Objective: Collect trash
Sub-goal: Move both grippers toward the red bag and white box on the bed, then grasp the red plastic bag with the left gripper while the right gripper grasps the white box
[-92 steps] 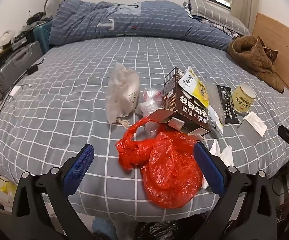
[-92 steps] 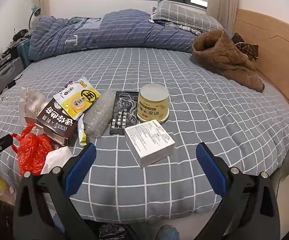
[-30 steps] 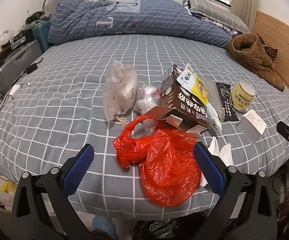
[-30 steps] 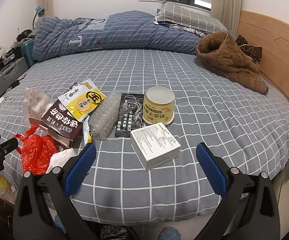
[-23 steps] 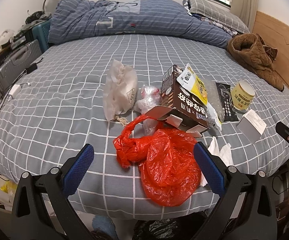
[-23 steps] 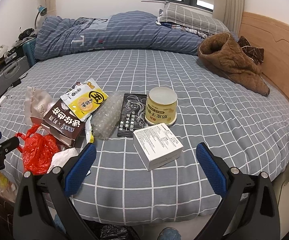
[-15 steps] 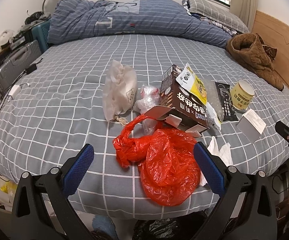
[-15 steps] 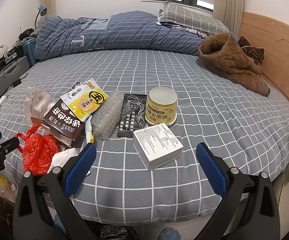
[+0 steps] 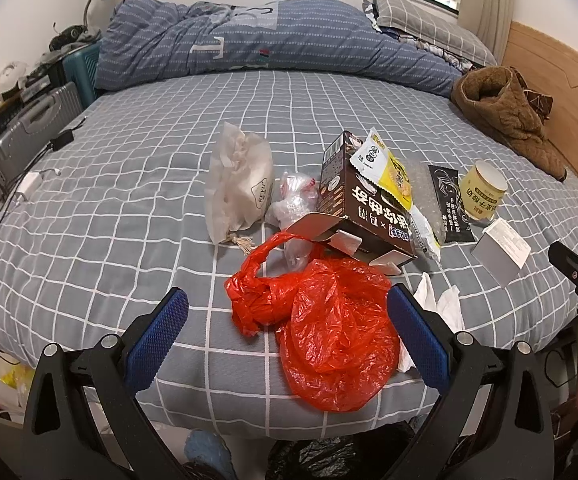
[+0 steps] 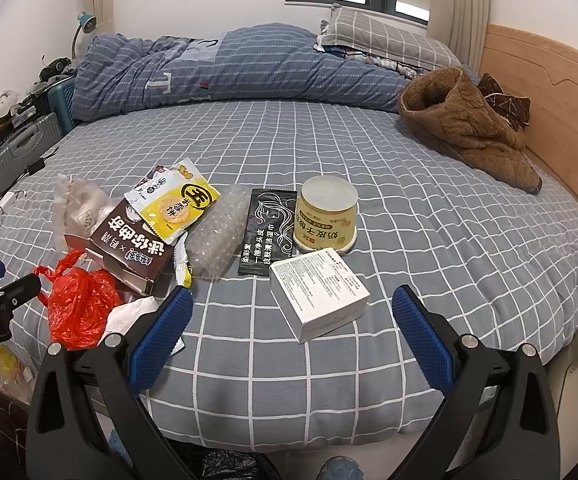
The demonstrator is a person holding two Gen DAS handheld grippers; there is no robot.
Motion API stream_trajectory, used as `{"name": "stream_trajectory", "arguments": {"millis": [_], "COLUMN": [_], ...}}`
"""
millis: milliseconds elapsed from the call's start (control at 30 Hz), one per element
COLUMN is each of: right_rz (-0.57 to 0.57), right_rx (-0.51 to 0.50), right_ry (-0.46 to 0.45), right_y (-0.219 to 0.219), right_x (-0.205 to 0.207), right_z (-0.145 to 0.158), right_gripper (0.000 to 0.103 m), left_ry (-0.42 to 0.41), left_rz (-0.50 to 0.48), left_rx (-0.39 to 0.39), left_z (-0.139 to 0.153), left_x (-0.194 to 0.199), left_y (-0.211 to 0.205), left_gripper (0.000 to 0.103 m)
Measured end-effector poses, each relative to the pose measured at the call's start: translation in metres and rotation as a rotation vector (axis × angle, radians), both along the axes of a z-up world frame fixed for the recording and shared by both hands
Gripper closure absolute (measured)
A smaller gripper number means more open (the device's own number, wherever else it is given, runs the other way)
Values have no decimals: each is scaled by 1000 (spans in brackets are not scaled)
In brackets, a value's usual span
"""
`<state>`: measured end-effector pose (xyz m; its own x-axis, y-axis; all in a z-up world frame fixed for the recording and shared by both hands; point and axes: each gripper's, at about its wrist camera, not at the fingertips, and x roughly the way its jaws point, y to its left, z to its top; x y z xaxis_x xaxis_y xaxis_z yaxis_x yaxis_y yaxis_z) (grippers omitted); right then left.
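The trash, from red plastic bag (image 9: 329, 332) to white box (image 10: 319, 294), lies scattered along the bed's (image 9: 129, 184) near edge; nothing looks collected. Left tool (image 9: 285, 328) and right tool (image 10: 291, 324) both hover spread apart, empty.

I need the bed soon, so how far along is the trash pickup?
Nothing looks collected yet. Both the left gripper and right gripper are open and empty. The red bag, brown box, yellow cup, white box and tissues all lie on the bed.
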<state>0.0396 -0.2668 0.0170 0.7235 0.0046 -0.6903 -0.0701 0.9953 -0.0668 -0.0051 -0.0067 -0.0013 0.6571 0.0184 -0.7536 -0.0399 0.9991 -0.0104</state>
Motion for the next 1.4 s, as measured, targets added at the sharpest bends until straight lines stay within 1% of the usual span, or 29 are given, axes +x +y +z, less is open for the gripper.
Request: {"name": "stream_trajectory", "arguments": {"millis": [100, 233, 567, 733, 933, 1033, 1133, 1200, 1233, 1267, 1400], "right_rz": [10, 28, 20, -27, -18, -6, 14, 29, 34, 37, 40], "right_rx": [-5, -21, -23, 18, 59, 52, 46, 36, 35, 32, 20], "right_ry": [0, 7, 90, 145, 188, 203, 223, 232, 236, 237, 226], "right_y": [1, 0, -20, -41, -51, -47, -42, -36, -35, -33, -31], "right_x": [2, 13, 52, 69, 79, 83, 85, 86, 85, 85, 83], "right_z": [0, -6, -41, -62, -79, -86, -95, -98, -99, -100, -100], "right_gripper": [7, 7, 7, 7, 7, 7, 9, 19, 21, 26, 26], "left_ry": [1, 24, 100, 137, 185, 197, 202, 209, 212, 214, 221], "left_rz": [1, 1, -29, -32, -31, -26, -21, -18, -16, -16, -12], "left_rx": [4, 6, 29, 45, 39, 43, 47, 45, 45, 46, 30], "left_z": [-1, -11, -43, -59, -76, -79, -81, -82, -82, -82, -80], "left_x": [0, 6, 29, 39, 46, 47, 46, 46, 45, 45, 44], "left_y": [0, 0, -9, -12, -12, -11, -10, -9, -9, -9, -7], "left_gripper": [6, 6, 6, 6, 13, 19, 28, 37, 39, 44, 60]}}
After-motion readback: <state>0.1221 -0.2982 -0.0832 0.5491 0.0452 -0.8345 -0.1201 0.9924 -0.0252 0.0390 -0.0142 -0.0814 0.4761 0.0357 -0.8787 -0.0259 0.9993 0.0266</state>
